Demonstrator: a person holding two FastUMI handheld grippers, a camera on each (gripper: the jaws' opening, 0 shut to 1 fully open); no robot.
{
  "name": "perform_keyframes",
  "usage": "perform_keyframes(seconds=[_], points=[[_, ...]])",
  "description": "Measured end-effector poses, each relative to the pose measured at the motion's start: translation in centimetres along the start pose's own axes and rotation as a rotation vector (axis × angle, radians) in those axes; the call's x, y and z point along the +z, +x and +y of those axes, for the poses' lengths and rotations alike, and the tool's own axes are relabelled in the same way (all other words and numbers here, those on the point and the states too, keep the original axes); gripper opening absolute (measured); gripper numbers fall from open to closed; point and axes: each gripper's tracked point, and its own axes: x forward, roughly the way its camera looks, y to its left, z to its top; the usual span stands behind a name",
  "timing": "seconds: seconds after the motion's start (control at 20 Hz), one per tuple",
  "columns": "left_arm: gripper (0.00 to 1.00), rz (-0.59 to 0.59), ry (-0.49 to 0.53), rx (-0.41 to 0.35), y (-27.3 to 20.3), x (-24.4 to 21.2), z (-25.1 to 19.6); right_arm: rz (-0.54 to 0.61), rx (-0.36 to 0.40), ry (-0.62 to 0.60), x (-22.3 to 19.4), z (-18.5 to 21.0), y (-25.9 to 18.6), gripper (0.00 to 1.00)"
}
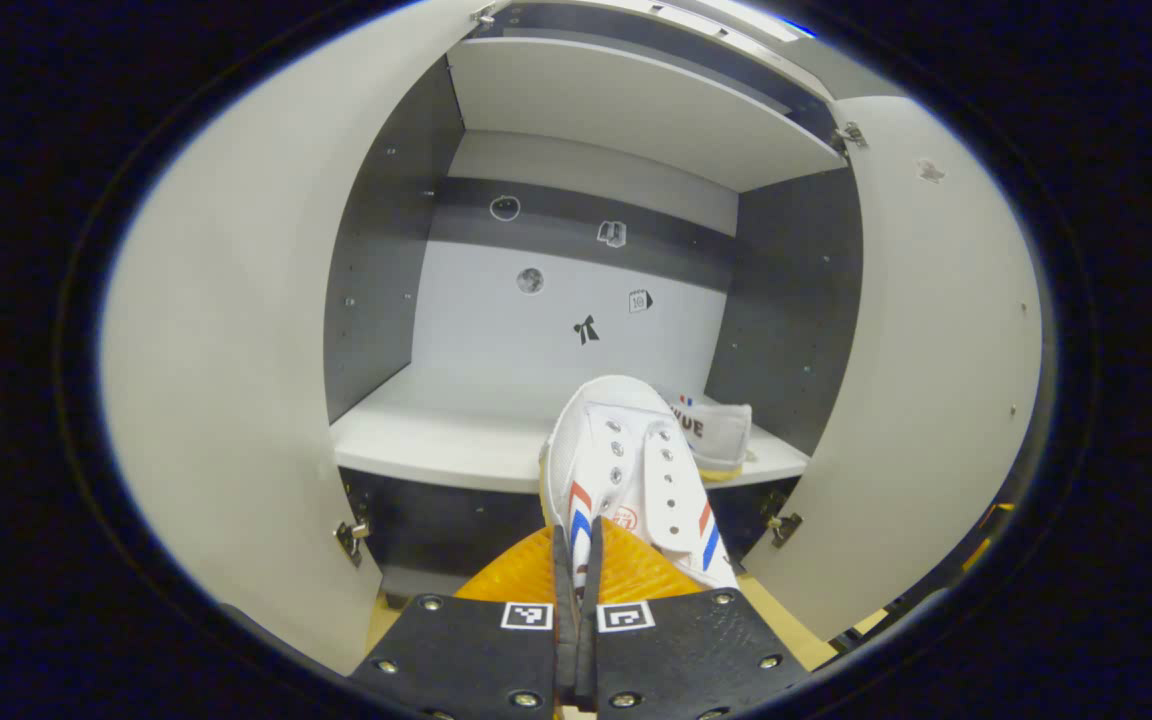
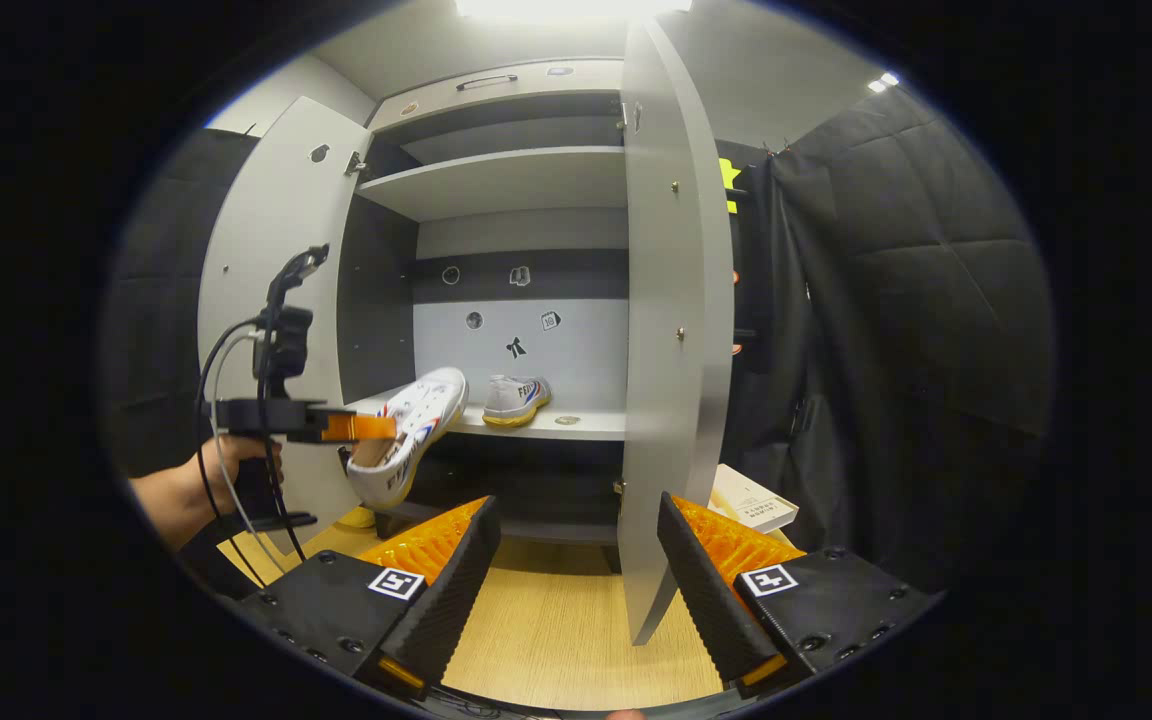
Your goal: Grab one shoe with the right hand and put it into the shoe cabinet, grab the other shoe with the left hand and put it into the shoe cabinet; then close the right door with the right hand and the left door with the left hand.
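Observation:
My left gripper (image 1: 576,560) is shut on the heel edge of a white shoe (image 1: 626,470) with red and blue stripes, its toe pointing at the shelf (image 1: 436,440) of the open shoe cabinet. The other white shoe (image 1: 716,435) stands on that shelf at the right. In the right gripper view the held shoe (image 2: 408,435) hangs tilted, toe up, at the shelf's front edge, with the left gripper (image 2: 361,428) and a hand (image 2: 236,470) behind it, and the second shoe (image 2: 516,400) rests on the shelf. My right gripper (image 2: 571,560) stands open and empty before the right door (image 2: 671,330).
Both cabinet doors stand open, the left door (image 1: 236,350) and the right door (image 1: 926,360) flanking the opening. An upper shelf (image 2: 506,180) sits above. A small box (image 2: 751,500) lies on the wooden floor (image 2: 556,620) behind the right door.

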Motion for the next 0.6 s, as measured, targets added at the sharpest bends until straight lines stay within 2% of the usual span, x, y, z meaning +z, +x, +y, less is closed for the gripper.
perform_keyframes(seconds=[0.25, 0.4, 0.45, 0.55, 0.6], points=[[0.01, -0.031, 0.037, 0.041, 6.3, 5.2, 1.4, 0.024, -0.025, 0.004, -0.9, -0.8, -0.4, 0.99], [0.01, -0.005, 0.026, 0.081, 10.9, 6.0, 3.3, 0.031, -0.042, 0.004, -1.3, -1.4, -0.9, 0.99], [0.01, 0.011, 0.016, 0.1, 12.4, 6.0, 3.9, 0.033, -0.048, 0.001, -1.3, -1.6, -1.0, 0.94], [0.01, 0.075, -0.038, 0.094, 14.2, 4.9, 4.3, 0.036, -0.059, -0.003, -1.5, -2.0, -1.3, 0.94], [0.0, 0.098, -0.059, 0.092, 14.7, 4.5, 4.6, 0.038, -0.064, -0.003, -1.5, -2.3, -1.4, 0.99]])
